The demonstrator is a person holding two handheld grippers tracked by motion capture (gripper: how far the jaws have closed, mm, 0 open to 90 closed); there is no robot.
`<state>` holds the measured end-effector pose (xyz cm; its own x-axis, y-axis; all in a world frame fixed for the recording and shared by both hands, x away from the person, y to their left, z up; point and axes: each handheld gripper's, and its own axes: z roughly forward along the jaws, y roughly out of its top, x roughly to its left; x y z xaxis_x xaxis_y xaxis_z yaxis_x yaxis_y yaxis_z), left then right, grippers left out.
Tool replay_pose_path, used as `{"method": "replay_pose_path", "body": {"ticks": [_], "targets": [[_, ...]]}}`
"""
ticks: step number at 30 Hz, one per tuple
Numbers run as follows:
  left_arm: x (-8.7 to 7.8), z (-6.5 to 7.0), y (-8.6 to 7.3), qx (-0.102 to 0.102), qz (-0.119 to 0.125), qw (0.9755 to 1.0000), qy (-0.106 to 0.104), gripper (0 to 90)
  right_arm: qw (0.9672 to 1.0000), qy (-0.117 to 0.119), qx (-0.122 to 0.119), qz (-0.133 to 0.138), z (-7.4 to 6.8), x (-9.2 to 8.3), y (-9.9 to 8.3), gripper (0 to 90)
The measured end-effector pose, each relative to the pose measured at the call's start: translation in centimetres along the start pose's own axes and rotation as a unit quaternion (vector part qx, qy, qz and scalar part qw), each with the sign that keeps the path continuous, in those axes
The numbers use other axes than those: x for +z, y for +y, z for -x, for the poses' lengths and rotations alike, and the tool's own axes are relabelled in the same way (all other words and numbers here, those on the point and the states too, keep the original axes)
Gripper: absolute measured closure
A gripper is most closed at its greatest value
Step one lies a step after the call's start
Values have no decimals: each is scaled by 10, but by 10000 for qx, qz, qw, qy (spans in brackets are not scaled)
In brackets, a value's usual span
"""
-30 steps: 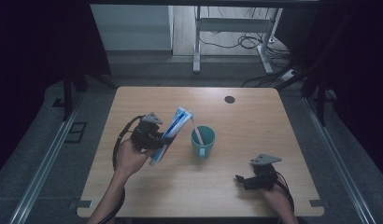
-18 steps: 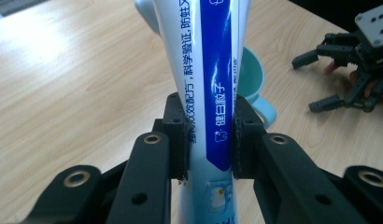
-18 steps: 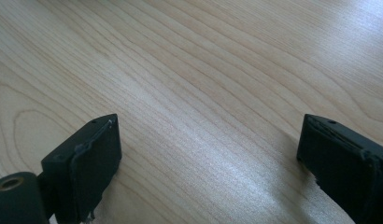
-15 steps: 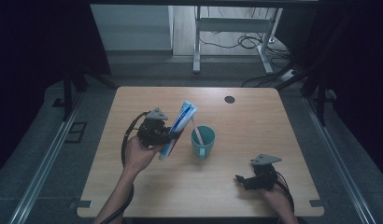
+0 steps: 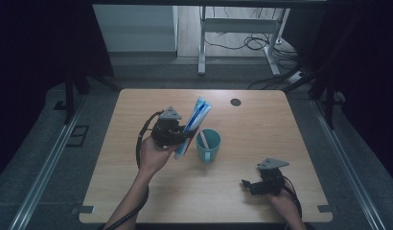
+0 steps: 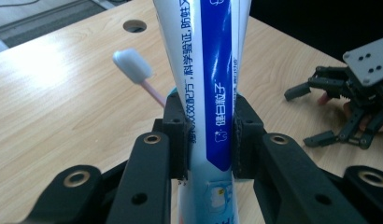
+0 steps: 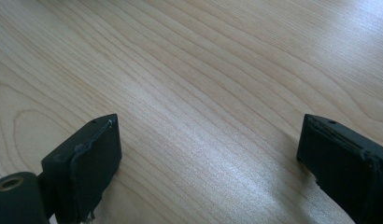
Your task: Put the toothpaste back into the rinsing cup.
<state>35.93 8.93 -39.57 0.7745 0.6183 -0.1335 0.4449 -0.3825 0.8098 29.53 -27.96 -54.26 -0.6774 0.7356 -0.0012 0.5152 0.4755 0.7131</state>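
Observation:
A white and blue toothpaste tube [image 5: 191, 125] stands nearly upright in the air, just left of a teal cup [image 5: 208, 146]. My left gripper [image 5: 181, 135] is shut on the tube's lower half; in the left gripper view its pads squeeze the tube [image 6: 213, 88] from both sides. A pink toothbrush [image 5: 202, 139] with a white head [image 6: 132, 66] leans in the cup, whose rim peeks out behind the jaws. My right gripper [image 5: 249, 186] rests low at the table's front right, jaws wide apart, open [image 7: 206, 163] over bare wood.
The wooden table [image 5: 261, 129] has a dark round cable hole [image 5: 236, 102] at the back right. Desk legs and cables lie on the floor beyond the far edge. The right gripper [image 6: 339, 107] also shows at the right in the left gripper view.
My left gripper has carried the toothpaste tube up and to the right, closer to the cup, and the tube stands more upright. The right gripper has stayed put.

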Motion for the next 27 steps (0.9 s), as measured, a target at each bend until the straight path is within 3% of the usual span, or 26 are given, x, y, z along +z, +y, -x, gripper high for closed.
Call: {"method": "replay_pose_path", "body": {"ticks": [16,27], "targets": [[19,2,15,-139,370,9992,-106,723,10000,-2,0,1,0,0,0,64],[38,9,27,-7,402,9992,-17,723,10000,0,-4,0,0,0,0,64]]}}
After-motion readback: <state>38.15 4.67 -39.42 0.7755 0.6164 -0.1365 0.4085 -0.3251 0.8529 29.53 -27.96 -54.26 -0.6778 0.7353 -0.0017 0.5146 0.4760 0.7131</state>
